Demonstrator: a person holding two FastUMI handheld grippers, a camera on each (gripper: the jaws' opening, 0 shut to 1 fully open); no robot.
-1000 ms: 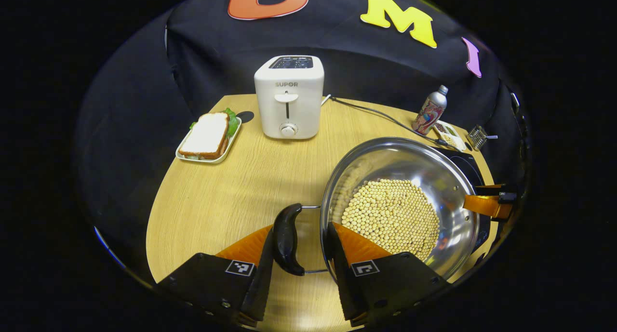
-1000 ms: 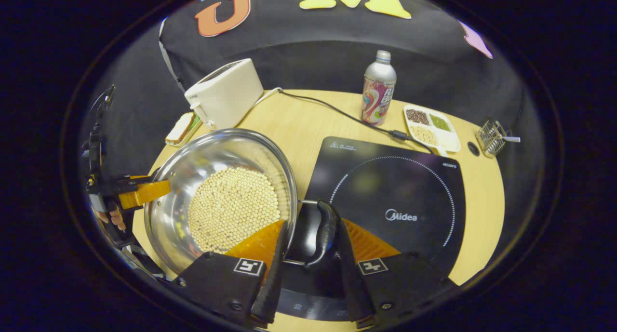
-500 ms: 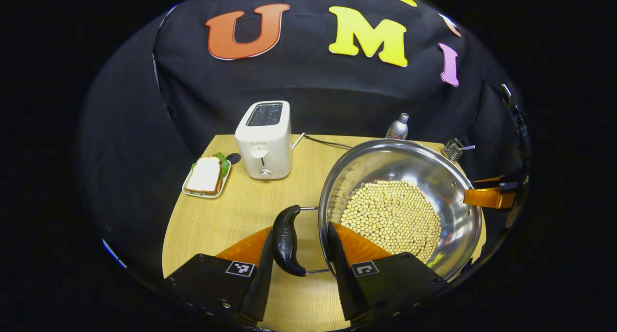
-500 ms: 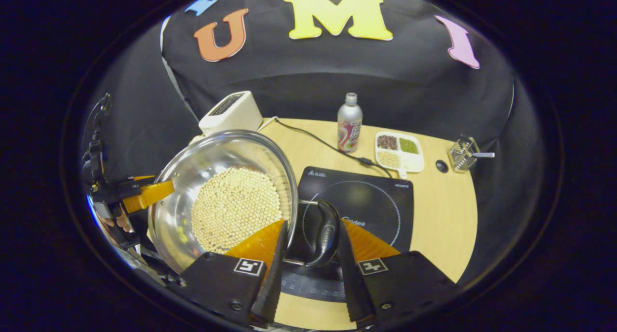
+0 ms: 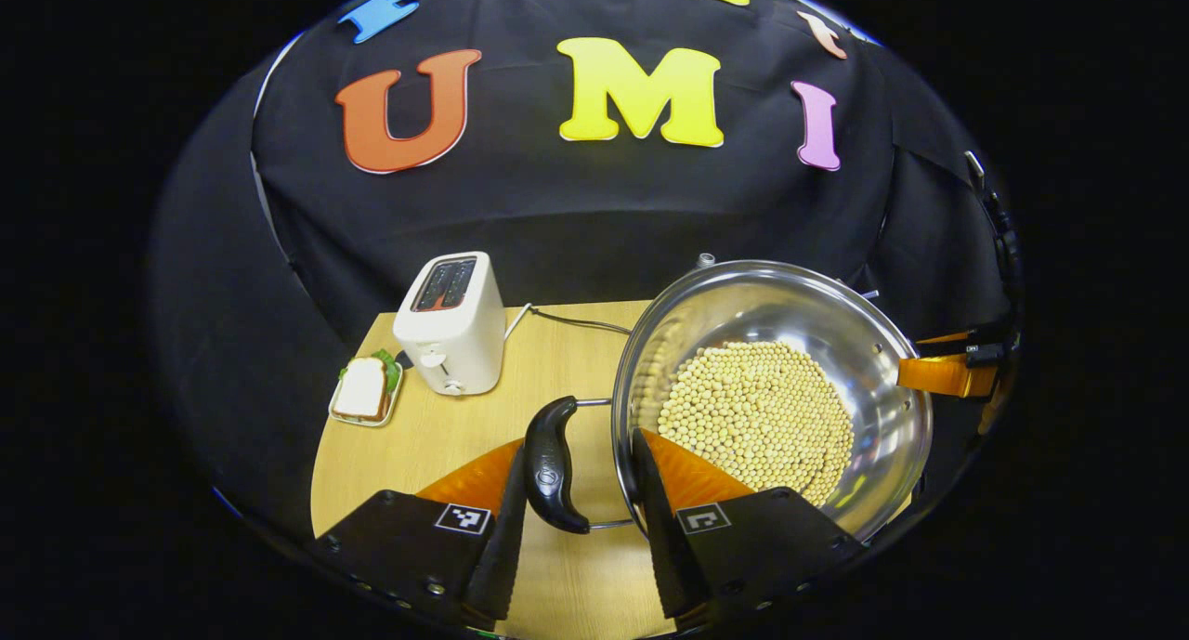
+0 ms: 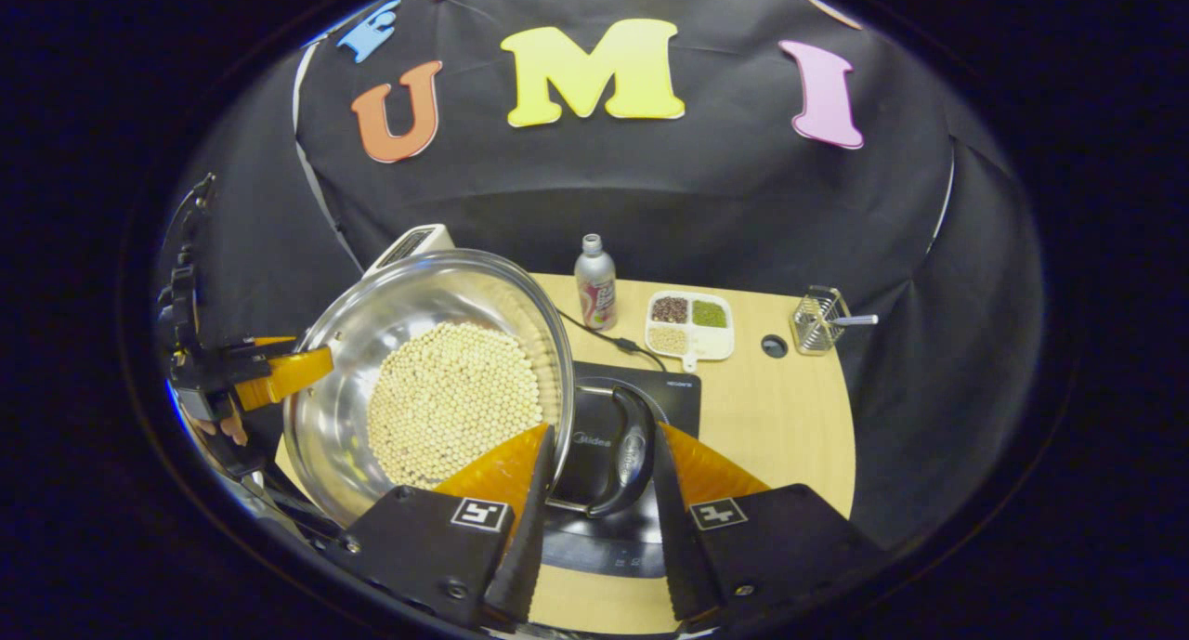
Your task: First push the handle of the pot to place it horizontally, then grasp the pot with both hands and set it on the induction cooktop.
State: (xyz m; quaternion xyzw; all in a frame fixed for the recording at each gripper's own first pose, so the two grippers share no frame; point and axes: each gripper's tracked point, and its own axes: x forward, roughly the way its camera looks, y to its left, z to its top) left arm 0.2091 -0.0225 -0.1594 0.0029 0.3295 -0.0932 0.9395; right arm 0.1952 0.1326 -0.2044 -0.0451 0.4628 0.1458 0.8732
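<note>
A steel pot (image 5: 771, 329) full of pale beans (image 5: 757, 417) hangs high above the wooden table. My left gripper (image 5: 578, 445) is shut on its black side handle (image 5: 550, 463), with the pot rim against the inner finger. In the right gripper view, my right gripper (image 6: 604, 436) is shut on the opposite black handle (image 6: 632, 450) of the pot (image 6: 418, 292). The black induction cooktop (image 6: 673, 398) lies on the table below that handle. Each view also shows the other gripper at the pot's far rim: the right gripper (image 5: 938, 375), and the left gripper (image 6: 269, 375) with a hand behind it.
A white toaster (image 5: 450, 324) and a sandwich on a plate (image 5: 364, 391) stand at the table's left. Behind the cooktop are a bottle (image 6: 595, 282), a divided dish of beans (image 6: 690, 324), a small wire basket (image 6: 817, 320) and a power cable (image 6: 613, 341).
Both grippers have risen with the pot held between them. The table, toaster and cooktop now look smaller and farther below. The grips on the handles are unchanged.
</note>
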